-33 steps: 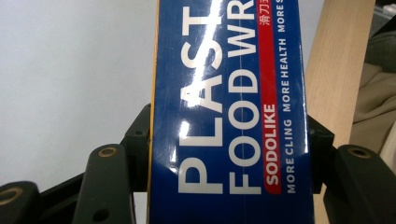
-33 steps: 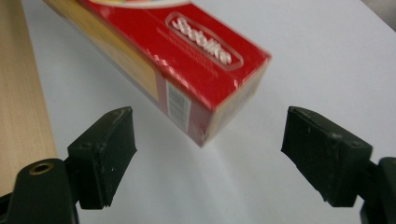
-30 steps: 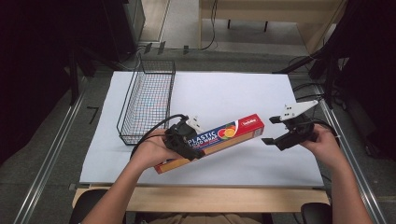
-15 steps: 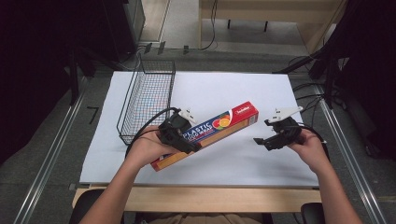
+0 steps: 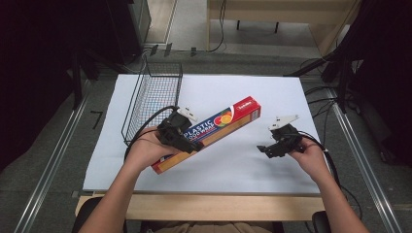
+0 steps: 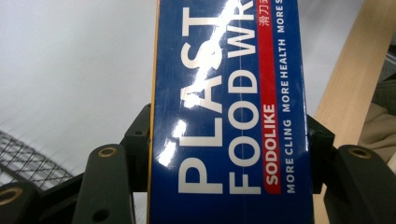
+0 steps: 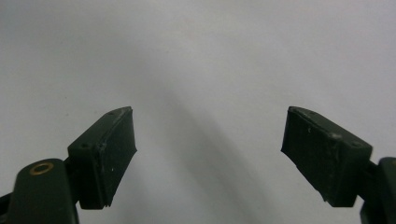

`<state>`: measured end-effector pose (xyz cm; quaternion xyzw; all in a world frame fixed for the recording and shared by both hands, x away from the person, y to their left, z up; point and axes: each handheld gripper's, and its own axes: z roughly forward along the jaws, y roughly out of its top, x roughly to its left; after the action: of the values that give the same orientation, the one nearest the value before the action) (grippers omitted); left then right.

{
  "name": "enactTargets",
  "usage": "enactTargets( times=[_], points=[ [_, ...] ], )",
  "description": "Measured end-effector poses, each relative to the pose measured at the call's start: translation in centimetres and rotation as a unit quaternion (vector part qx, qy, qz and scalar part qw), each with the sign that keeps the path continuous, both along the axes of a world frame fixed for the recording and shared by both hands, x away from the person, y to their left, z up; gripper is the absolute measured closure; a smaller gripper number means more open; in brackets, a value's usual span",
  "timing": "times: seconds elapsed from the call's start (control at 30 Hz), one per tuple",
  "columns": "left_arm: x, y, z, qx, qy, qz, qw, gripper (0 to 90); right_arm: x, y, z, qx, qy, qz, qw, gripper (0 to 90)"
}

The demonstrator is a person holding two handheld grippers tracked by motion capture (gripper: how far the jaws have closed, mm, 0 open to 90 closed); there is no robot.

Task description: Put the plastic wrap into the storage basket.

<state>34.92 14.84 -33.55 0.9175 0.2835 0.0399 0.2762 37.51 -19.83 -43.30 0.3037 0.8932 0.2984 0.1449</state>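
From above, your left gripper (image 5: 187, 141) pinched the plastic wrap box (image 5: 214, 132) near its lower end, long axis slanting toward your right gripper (image 5: 271, 148). Right gripper view: jaws spread above the white table (image 7: 210, 56).

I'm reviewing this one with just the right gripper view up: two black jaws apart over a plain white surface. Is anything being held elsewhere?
Observer: Yes. The left gripper is shut on a plastic wrap box, gripping it nearer its lower end.
Operator: Is the box lying on the table?
Observer: It is tilted, its red end raised toward the far side of the white sheet.
Operator: Any container nearby?
Observer: A black wire basket stands at the sheet's left edge, beside the left gripper.
Operator: How close is my gripper to the box?
Observer: The right gripper is apart from it, to the right of the box's red end.
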Motion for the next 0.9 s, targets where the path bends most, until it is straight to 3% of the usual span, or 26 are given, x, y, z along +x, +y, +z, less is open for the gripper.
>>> enactTargets(
  times=[0.23, 0.47, 0.53, 0.63, 0.8, 0.9],
  points=[
    [1.2, 1.2, 0.8, 0.004, -0.001, 0.041, 0.9991, 40.2, 0.1, 0.2, -0.1, 0.001, 0.000, 0.003, 1.0000, 18.3],
    [2.8, 2.5, 1.3, 0.000, 0.008, 0.091, 0.9958, 40.2, 0.1, 0.2, -0.2, -0.001, -0.002, 0.001, 1.0000, 18.3],
    [3.2, 2.8, 1.5, 0.001, 0.007, 0.100, 0.9949, 40.2, 0.2, 0.2, -0.2, -0.002, -0.003, 0.004, 1.0000, 18.3],
    [3.5, 3.0, 1.7, 0.016, -0.010, 0.109, 0.9939, 40.2, 0.2, 0.2, -0.3, -0.004, -0.004, 0.003, 1.0000, 18.3],
    [4.4, 3.5, 1.7, 0.012, -0.002, 0.123, 0.9923, 40.2, 0.1, 0.2, -0.3, -0.007, -0.005, 0.003, 1.0000, 18.3],
    [5.0, 3.9, 1.6, 0.012, 0.000, 0.142, 0.9898, 40.2, 0.1, 0.2, -0.3, -0.009, -0.005, 0.004, 0.9999, 18.3]
  ],
)
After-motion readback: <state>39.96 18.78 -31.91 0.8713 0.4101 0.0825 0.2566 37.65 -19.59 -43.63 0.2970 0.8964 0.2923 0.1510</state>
